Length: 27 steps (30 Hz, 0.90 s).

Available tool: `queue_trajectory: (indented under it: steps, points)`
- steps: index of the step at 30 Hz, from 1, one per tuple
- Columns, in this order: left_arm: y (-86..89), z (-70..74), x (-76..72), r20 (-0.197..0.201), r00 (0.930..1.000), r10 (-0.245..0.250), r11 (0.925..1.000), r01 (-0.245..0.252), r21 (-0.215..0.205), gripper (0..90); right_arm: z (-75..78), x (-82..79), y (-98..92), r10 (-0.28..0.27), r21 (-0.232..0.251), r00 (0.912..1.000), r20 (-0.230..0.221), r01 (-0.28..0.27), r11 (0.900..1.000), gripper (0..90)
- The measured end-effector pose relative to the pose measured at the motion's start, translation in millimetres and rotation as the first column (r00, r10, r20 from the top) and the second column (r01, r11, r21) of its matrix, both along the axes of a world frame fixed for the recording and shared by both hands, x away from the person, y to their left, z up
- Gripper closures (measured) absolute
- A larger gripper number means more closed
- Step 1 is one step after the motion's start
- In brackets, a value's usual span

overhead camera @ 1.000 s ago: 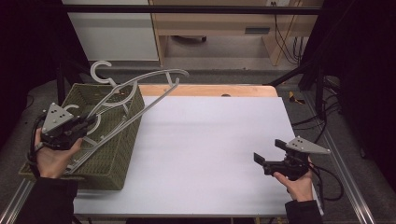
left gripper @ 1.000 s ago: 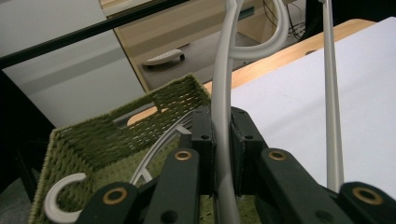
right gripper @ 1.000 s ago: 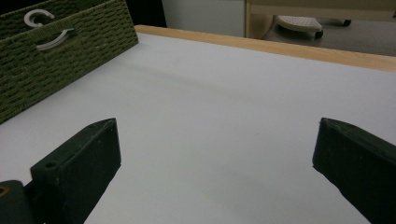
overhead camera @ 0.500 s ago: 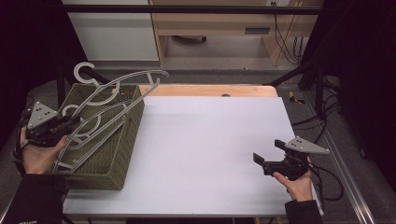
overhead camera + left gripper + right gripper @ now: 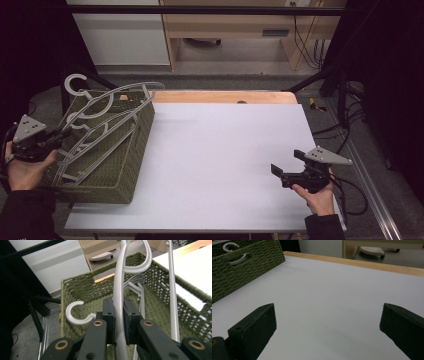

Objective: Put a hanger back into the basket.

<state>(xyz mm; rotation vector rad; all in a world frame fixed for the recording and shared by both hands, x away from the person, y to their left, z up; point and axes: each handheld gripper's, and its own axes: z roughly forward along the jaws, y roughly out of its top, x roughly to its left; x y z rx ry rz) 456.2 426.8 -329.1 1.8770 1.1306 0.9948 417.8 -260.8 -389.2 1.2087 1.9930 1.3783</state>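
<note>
Nearest to us in the high view, our left tool (image 5: 56,137) sits at the near-left edge of the green woven basket (image 5: 131,165), clenched on a grey plastic hanger (image 5: 107,120). The left gripper view confirms the grip: both pads press flat against the hanger's bar (image 5: 119,315), which runs straight up between them.

The held hanger lies tilted across the basket's open top, its hook (image 5: 74,82) poking past the far-left corner. More grey hangers (image 5: 85,155) lie inside the basket beneath it; one spare hook (image 5: 76,313) shows just left of the jaws in the left gripper view.

Our right tool (image 5: 286,172) hovers low over the bare white worktop (image 5: 220,155), well apart from the basket, jaws spread wide with nothing between them.

Judgement on the step: we appear to be handling the one hanger at the basket. To do it well, we should keep the grip firm and the bar square between the pads, since a thin bar can pivot. We should move slowly enough that the hook and shoulders do not snag the other hangers or the woven rim. The right tool is free to steady the basket if it shifts.

Writing: no brand, label or legible text found on hangers, basket or tools.
</note>
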Motion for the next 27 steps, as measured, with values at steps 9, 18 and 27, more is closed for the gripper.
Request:
queue_trajectory:
  steps: [9, 18, 27]
  points:
    - [24.6, -7.6, -5.5, -0.013, 0.9985, 0.053, 0.9985, -0.053, 0.015, 81.7, -1.1, 0.9, 0.4, -0.001, -0.005, 1.0000, -0.006, 0.001, 1.000, 1.2]
    - [40.6, -13.9, -8.3, -0.033, 0.9970, 0.071, 0.9971, -0.070, 0.029, 81.6, -1.8, 1.5, 1.0, -0.003, -0.006, 1.0000, -0.009, 0.003, 1.000, 1.1]
    - [38.8, -22.4, -3.1, -0.049, 0.9948, 0.090, 0.9942, -0.086, 0.065, 81.6, -2.2, 1.4, 1.2, 0.005, -0.008, 0.9999, -0.013, -0.005, 1.000, 1.1]
